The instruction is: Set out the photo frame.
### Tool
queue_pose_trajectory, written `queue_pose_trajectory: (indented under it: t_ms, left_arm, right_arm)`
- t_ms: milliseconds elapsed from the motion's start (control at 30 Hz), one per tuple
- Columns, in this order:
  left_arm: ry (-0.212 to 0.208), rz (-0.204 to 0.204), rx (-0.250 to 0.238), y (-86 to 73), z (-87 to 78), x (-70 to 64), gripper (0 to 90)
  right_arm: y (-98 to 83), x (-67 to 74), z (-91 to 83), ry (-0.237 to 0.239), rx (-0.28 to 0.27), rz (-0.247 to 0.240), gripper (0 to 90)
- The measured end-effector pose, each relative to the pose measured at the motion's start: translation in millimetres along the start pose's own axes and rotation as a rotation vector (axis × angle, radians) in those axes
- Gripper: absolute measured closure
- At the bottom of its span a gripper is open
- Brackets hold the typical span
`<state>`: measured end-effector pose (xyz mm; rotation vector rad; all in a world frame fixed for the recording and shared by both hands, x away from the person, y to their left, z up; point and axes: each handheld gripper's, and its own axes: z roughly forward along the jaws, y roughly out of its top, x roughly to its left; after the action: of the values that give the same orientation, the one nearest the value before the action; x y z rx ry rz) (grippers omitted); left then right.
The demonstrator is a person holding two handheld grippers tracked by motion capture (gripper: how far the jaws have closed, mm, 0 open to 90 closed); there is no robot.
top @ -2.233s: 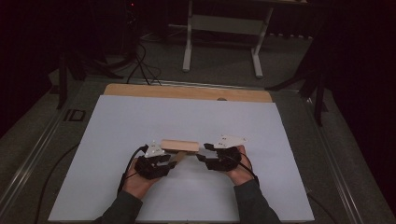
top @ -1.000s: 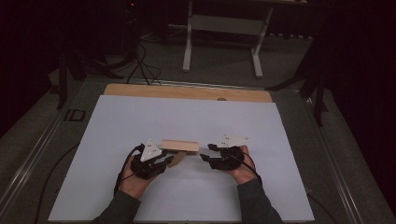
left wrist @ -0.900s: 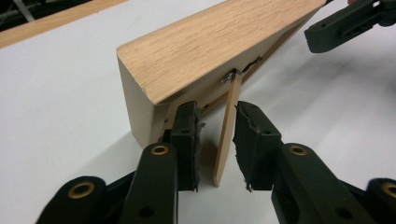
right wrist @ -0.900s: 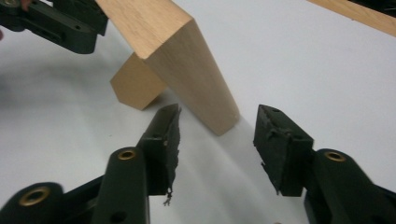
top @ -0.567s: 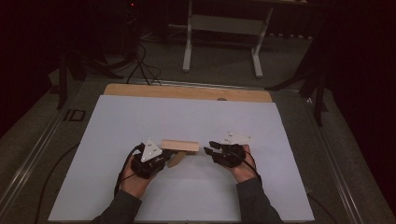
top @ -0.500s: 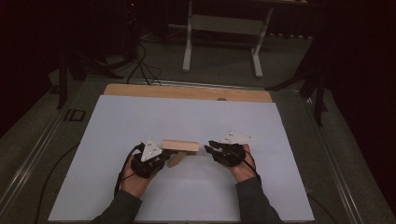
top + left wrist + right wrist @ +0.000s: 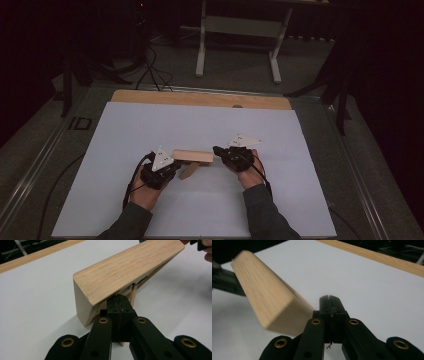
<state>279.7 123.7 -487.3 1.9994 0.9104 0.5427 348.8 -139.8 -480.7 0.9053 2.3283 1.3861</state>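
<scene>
While the wooden block (image 7: 192,156) sits toward the near edge of the white tabletop (image 7: 150,125), tipped up on a thin wooden piece (image 7: 188,171) beneath it, the left gripper (image 7: 119,302) has its jaws pressed together right under the overhang, seemingly bracing it. The right gripper (image 7: 331,305), jaws together too, hovers empty beside the block's other end.

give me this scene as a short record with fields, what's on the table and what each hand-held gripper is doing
surface: white table top, wooden strip along the far edge
object: wooden block, light oak grain, lying between the two grippers
under the block: a smaller wooden piece
left hand-held gripper: jaws shut, tips at the block's underside; grip unclear
right hand-held gripper: jaws shut, empty, just beside the block's end
hands: one on each gripper
</scene>
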Motion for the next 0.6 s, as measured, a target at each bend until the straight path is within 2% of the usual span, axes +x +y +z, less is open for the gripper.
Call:
queue_pose_trajectory:
  t_ms: [167, 300, 600]
  left_arm:
    - [-0.007, -0.010, -0.001, 0.6, 1.0, 0.0, 89.4]
    - [-0.013, -0.021, 0.005, 1.2, 3.8, -0.5, 89.4]
    - [-0.021, -0.027, 0.008, 2.0, 5.9, -0.8, 89.4]
  right_arm:
    - [5.4, 0.6, 2.7, 0.001, 0.001, -0.005, 89.6]
    - [7.0, -4.9, 5.4, 0.024, -0.017, 0.036, 89.6]
    - [6.9, -4.2, 6.6, 0.058, -0.013, 0.028, 89.4]
